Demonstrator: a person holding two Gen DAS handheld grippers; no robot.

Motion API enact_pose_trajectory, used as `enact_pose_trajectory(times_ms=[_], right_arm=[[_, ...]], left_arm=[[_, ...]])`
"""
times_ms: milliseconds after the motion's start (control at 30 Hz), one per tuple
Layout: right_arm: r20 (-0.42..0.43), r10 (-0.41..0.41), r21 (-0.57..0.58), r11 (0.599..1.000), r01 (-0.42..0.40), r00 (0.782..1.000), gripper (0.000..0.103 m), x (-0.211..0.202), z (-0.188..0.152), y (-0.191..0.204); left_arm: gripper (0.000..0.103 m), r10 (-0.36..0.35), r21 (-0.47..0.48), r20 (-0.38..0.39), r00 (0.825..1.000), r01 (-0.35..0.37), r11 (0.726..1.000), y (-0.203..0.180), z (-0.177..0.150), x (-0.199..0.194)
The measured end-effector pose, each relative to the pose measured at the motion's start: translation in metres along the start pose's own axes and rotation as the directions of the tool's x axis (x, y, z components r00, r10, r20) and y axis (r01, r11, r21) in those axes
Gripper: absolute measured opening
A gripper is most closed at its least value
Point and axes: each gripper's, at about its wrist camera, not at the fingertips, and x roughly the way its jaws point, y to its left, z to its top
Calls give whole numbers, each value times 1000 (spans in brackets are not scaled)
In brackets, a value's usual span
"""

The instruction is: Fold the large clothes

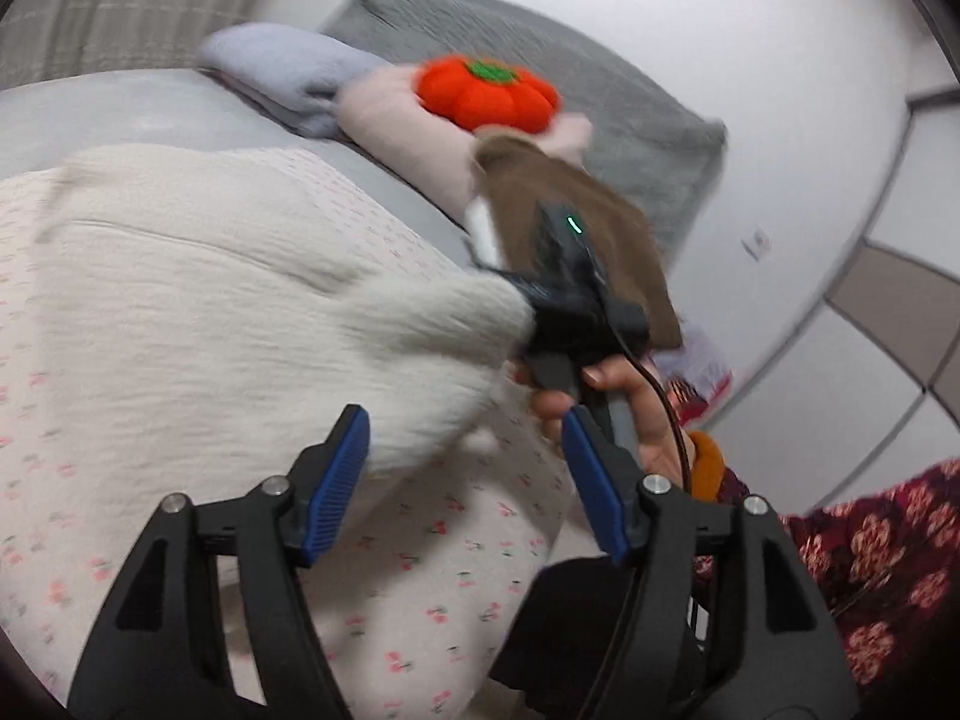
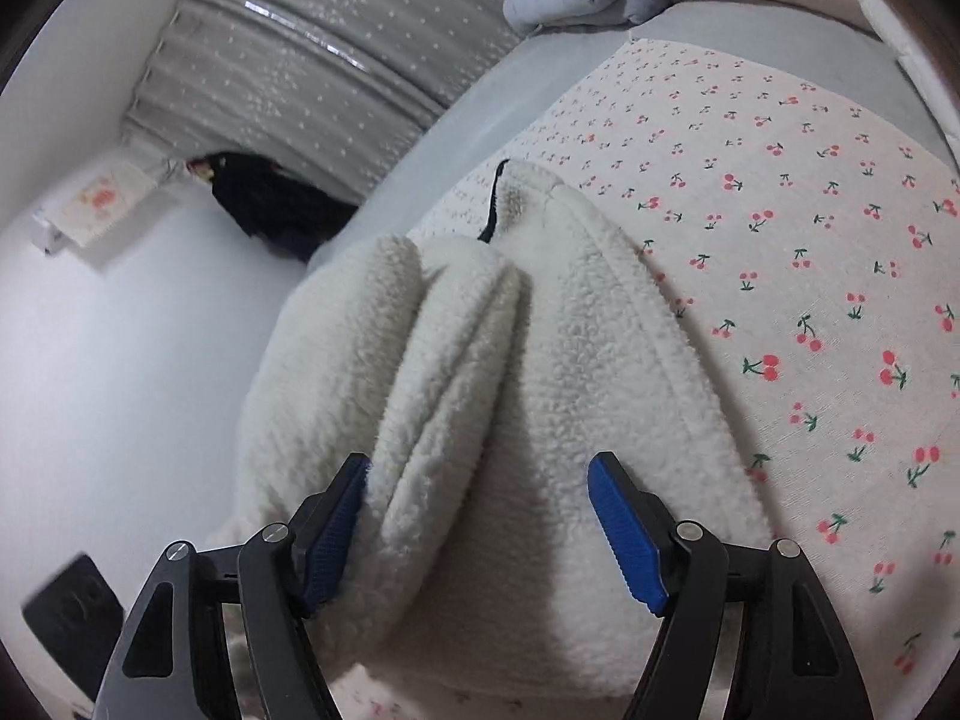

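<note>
Closest in, the left tool (image 1: 465,480) hangs with its blue pads spread wide and nothing between them, just above the cherry-print sheet (image 1: 420,588) on the bed. The right tool (image 2: 477,519) is spread wide too; its left pad (image 2: 336,531) brushes a bunched fold of the white fleece garment (image 2: 480,372), but it pinches nothing.

The garment lies in a thick, rumpled heap on the sheet, near the bed's edge, with a dark zipper edge (image 2: 493,201) showing at its far end. From the left wrist view, the person's right hand (image 1: 624,408) grips the handle of the right tool's black body beside the fleece (image 1: 240,324).

Farther off sit a pink pillow (image 1: 396,132) with an orange pumpkin plush (image 1: 489,93) on it, a pale blue folded blanket (image 1: 288,66) and a grey pillow (image 1: 600,96). A dotted grey curtain (image 2: 312,48) hangs at the back.
</note>
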Motion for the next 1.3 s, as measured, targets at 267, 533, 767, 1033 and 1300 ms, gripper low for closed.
enact_pose_trajectory(times_ms=[267,533,767,1033,1300], right_arm=[[-106,313,151,943,-296,944,86,26,36,-10],[-265,286,146,956,-255,921,64,88,45,21],[-143,249,-49,965,-258,958,24,55,59,75],[-30,309,15,951,-309,950,24,9,64,14],[-27,249,154,958,-243,968,44,36,34,-92]], left_arm=[[72,205,-253,25,978,-192,948,85,-5,-21],[75,171,-351,56,984,-141,926,111,-17,-4],[74,218,-349,62,974,-183,919,102,-4,-19],[74,205,-177,98,974,-186,967,53,30,2],[73,286,16,21,958,-287,958,28,27,60]])
